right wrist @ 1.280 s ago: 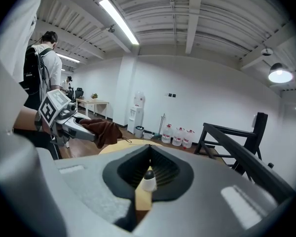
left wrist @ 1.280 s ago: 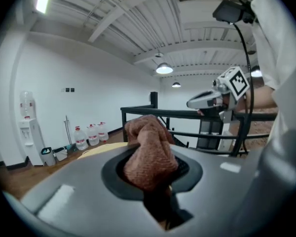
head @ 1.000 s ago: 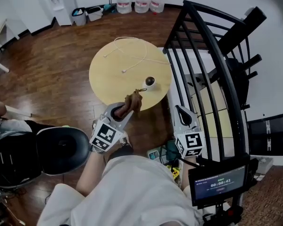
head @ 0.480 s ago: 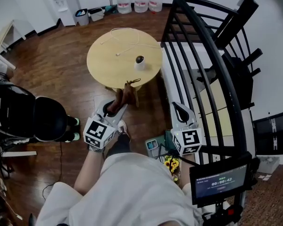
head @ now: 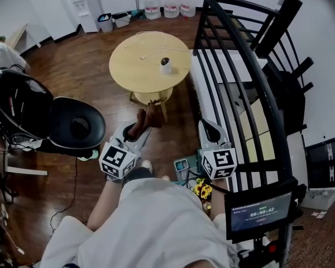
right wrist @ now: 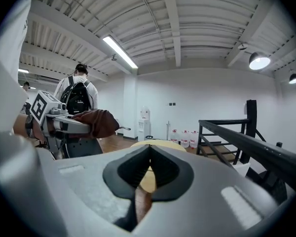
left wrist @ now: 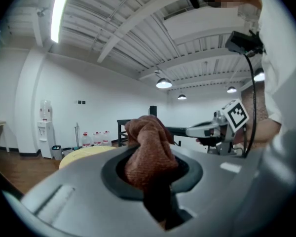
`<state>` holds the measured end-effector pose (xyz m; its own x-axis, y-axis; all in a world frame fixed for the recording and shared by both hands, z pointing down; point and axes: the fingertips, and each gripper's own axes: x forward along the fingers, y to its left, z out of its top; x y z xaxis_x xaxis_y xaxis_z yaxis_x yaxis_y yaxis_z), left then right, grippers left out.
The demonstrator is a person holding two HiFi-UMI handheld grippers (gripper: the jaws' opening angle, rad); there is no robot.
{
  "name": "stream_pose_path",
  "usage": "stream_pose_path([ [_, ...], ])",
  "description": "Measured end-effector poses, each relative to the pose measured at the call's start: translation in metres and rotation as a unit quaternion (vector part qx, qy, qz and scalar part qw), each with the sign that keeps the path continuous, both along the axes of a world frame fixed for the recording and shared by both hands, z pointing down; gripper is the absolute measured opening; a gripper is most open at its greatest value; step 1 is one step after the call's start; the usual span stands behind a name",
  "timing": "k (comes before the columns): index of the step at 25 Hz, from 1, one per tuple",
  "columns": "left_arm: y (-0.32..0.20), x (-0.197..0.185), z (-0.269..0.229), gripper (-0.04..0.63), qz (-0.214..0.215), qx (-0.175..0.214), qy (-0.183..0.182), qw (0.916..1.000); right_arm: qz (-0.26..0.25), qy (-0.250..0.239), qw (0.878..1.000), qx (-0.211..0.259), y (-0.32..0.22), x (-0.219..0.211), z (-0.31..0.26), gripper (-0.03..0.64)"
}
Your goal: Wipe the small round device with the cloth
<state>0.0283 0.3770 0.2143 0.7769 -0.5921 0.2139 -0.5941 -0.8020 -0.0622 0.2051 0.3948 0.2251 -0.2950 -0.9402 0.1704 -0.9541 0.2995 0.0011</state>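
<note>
Bright ceiling light (fisheye edges)

The person wears a loose, pale grey short-sleeved shirt (head: 156, 222), and a thin black cable (left wrist: 252, 98) hangs down its front. The left claw (head: 137, 129) is a smooth, pale grey moulded plastic shell with a black-lined recess round its jaws. The right claw (head: 205, 124) matches it. Each ends in a white marker cube with black squares: the left cube (head: 116, 159) and the right cube (head: 219, 162).

Both arms are held out front, side by side, pointing roughly level. The left gripper (head: 137, 130) has its jaws clamped on the cloth (head: 147, 118); the right gripper (head: 208, 127) is closed tight, nothing in it.
</note>
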Motion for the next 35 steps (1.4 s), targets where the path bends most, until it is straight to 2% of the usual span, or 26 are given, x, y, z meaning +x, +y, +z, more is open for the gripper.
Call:
stream_pose_path([
  [10, 0.013, -0.006, -0.030, 0.095, 0.024, 0.022, 0.021, 0.9992, 0.001, 0.013, 1.000, 0.009, 0.017, -0.026, -0.024, 0.003],
  [20, 0.009, -0.050, -0.025, 0.095, 0.009, 0.002, 0.031, 0.9995, 0.002, 0.009, 1.000, 0.025, 0.024, -0.065, -0.039, 0.003],
  [28, 0.008, -0.055, -0.025, 0.095, 0.025, 0.004, 0.031, 0.9992, -0.012, 0.007, 1.000, 0.028, 0.022, -0.091, -0.041, 0.003],
  [35, 0.011, -0.061, -0.022, 0.095, 0.034, -0.004, 0.031, 0.9989, 0.004, 0.002, 1.000, 0.027, 0.023, -0.093, -0.043, 0.003],
])
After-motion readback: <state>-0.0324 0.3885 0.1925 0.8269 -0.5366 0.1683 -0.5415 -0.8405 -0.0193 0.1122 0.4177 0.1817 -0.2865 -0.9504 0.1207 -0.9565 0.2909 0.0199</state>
